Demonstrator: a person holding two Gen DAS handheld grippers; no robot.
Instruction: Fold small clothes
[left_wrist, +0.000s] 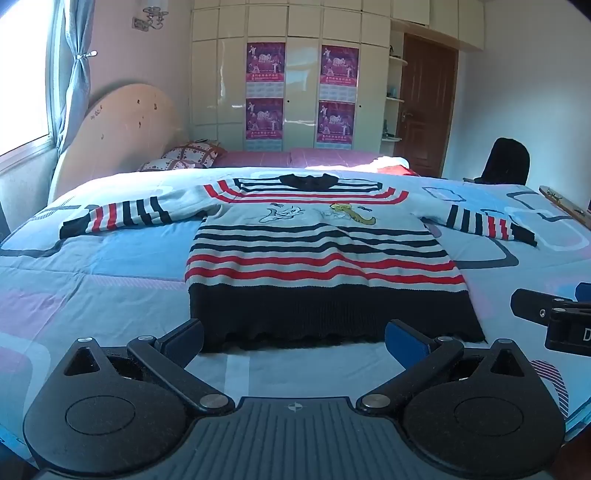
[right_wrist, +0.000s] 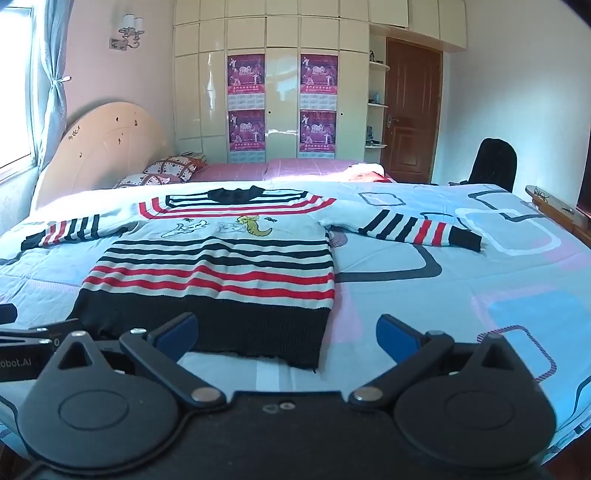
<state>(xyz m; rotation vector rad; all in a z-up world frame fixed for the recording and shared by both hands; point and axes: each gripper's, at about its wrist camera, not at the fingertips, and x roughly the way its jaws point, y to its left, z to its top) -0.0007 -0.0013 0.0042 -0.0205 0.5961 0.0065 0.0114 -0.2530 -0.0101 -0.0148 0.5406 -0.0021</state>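
a: left gripper (left_wrist: 293, 338) and right gripper (right_wrist: 286, 334) both gaping wide, holding nothing, just short of the hem

b: striped sweater (left_wrist: 317, 254) flat on the bedspread (left_wrist: 110, 266), sleeves out. suggest pinching a sleeve cuff (right_wrist: 463, 238) first, fold inward, keep knit unstretched

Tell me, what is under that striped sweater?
The sweater lies flat on a blue patterned bedspread, which shows all around it. Whatever is directly beneath the sweater is covered.
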